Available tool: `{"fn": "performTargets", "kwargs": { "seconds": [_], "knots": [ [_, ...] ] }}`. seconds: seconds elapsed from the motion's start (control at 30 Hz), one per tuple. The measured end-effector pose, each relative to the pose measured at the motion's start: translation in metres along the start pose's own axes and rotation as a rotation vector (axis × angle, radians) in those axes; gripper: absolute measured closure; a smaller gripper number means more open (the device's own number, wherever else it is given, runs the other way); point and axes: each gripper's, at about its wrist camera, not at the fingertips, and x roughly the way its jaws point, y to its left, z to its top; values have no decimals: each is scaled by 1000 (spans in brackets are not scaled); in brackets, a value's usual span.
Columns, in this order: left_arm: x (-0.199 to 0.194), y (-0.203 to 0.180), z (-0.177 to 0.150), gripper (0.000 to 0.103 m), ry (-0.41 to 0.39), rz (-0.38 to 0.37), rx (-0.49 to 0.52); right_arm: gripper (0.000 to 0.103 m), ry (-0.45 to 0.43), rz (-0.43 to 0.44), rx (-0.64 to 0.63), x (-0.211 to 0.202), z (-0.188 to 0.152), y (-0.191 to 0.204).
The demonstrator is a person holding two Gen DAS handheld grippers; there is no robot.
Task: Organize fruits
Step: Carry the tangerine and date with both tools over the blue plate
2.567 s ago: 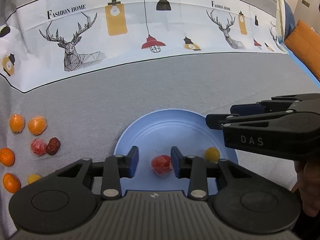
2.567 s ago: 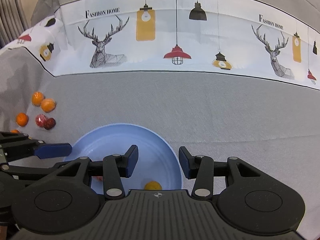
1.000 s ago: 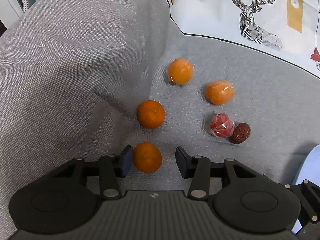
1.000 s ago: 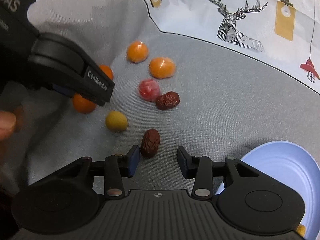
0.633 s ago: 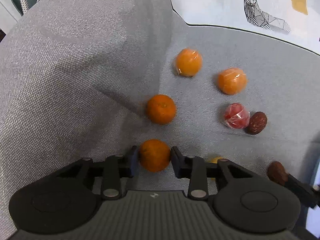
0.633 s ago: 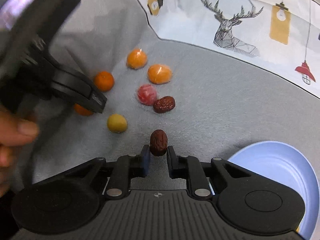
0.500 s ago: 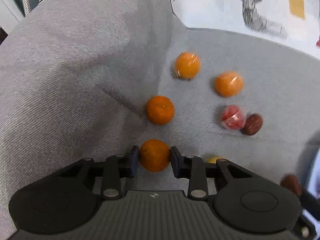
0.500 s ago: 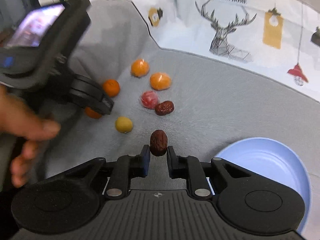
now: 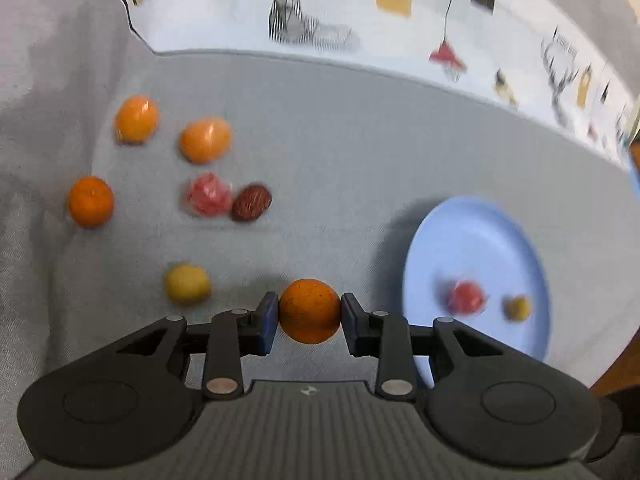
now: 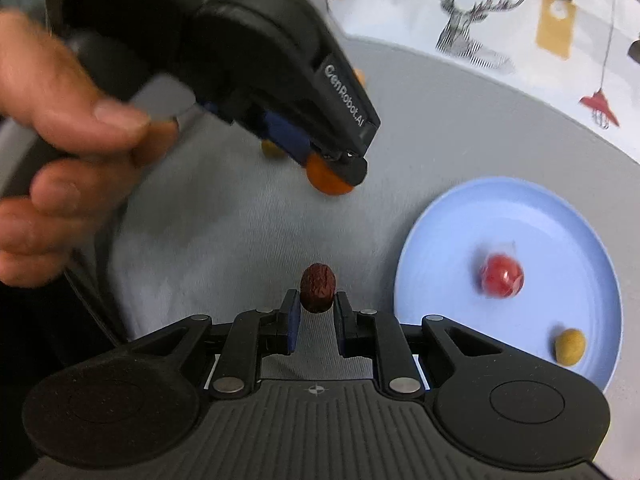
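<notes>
Your left tongs (image 9: 309,312) are matte black plastic: two round housings either side of a ribbed grey centre plate stamped with a small compass-like mark, and silver rivets pinning the linkage bars. The fingers (image 9: 267,320) end in dark blue pads. Your right tongs (image 10: 316,314) are built the same way (same ribbing, same four rivets, same blue-edged fingers (image 10: 291,318)). Seen from the right wrist, the left tool's black side casing carries white lettering reading "GenRobot.AI", with a blue block behind its tip and a pale grey trigger under your bare hand (image 10: 60,152). No sleeve shows.
</notes>
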Motion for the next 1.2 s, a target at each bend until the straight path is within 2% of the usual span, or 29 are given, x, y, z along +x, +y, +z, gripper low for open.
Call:
{"fn": "performTargets", "kwargs": {
  "seconds": [0.07,0.13,0.3,0.63,0.9,1.2],
  "knots": [
    [7,-1,-3,66,37,41,8,84,31,-1,-27,7,-2,1],
    [12,3,-2,66,57,46,8,84,49,2,-39,11,-3,3],
    [15,-2,-3,65,68,59,44,84,73,-2,-53,18,-1,4],
    [23,-11,-2,65,74,99,109,84,59,-2,-75,13,-3,7],
    [20,-15,-1,65,68,102,106,84,18,-1,-36,0,-1,-4],
    [14,-11,1,65,26,121,73,84,-86,-21,53,-21,6,-23]
  ]
}}
